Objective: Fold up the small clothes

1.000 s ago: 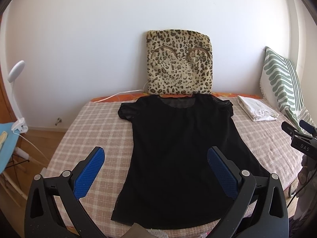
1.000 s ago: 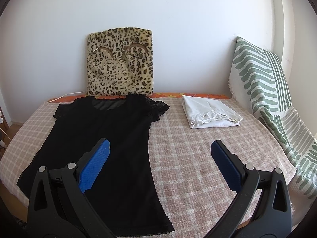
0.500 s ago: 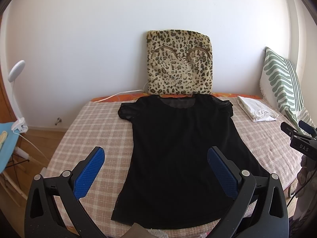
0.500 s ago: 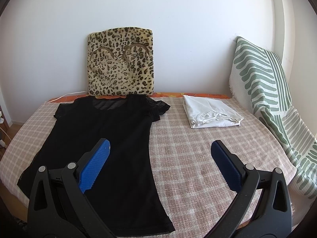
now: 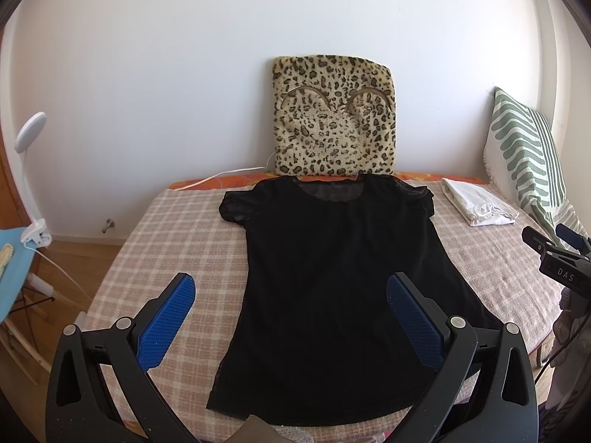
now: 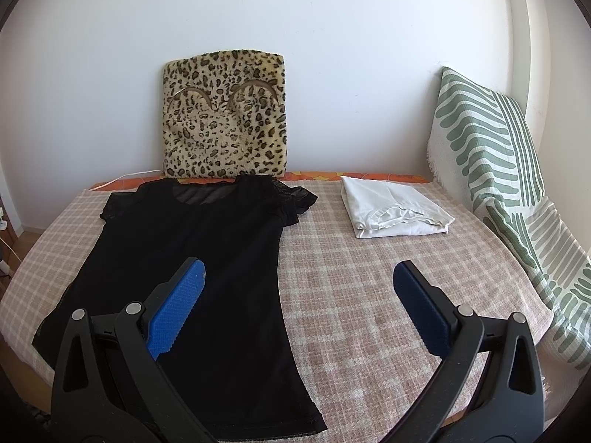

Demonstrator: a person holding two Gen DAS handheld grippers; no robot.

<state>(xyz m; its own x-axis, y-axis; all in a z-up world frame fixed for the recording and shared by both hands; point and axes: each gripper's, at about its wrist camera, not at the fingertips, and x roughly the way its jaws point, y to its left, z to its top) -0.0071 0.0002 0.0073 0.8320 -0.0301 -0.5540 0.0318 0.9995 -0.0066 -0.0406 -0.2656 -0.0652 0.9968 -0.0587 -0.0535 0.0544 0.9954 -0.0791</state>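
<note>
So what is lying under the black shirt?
The black shirt lies flat on the pink checked bedcover, collar near the leopard cushion. Only the cover shows around it. Anything directly beneath the fabric is hidden.

Room: plain white wall (image 5: 147, 74) behind a bed covered in a pink-and-white checked spread (image 6: 351, 288). Orange patterned sheet (image 6: 317, 175) shows along the far edge. Leopard-print cushion (image 5: 332, 118) upright against the wall, centre. Green-and-white striped cushion (image 6: 491, 155) leaning at the right. Wooden floor (image 5: 74, 258) at left. White clip lamp (image 5: 29, 136) fixed to a blue surface (image 5: 14, 258), cable trailing. Even daylight.
</note>
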